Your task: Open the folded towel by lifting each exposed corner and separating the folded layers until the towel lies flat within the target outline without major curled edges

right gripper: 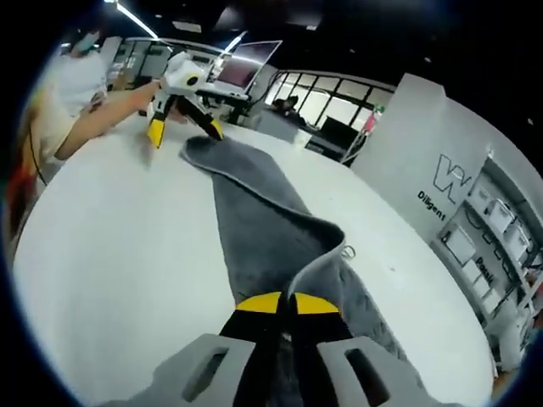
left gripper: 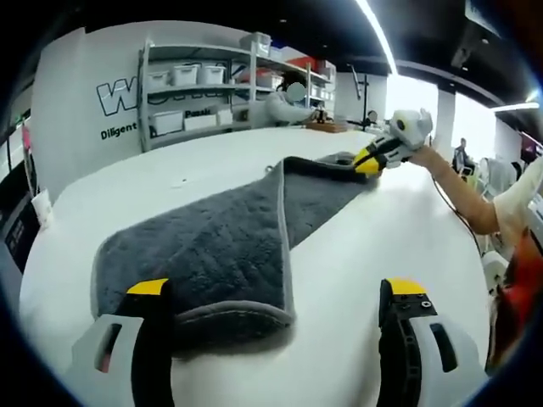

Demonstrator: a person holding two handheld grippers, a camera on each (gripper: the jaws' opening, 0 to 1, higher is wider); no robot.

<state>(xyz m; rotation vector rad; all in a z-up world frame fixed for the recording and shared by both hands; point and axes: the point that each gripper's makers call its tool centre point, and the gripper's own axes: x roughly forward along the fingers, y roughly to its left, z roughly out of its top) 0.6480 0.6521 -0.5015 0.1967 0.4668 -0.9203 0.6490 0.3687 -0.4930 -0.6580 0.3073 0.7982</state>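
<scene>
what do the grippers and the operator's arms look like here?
Left gripper: pale grey slotted jaw bodies, black fingers, yellow tips. Right gripper: same build; from the left gripper view its white housing is round, a thin dark cable trailing beneath the bare forearm. The person wears a white short-sleeved top.

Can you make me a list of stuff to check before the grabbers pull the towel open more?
1. Right gripper pinching the towel: ok, jaws shut on its edge.
2. Left gripper ready to grab: ok, jaws open, one over the near towel end.
3. Towel flat: not ok, one layer folded over.
4. Table space beside towel: ok, bare white.
5. Target outline: cannot tell, none visible.
</scene>
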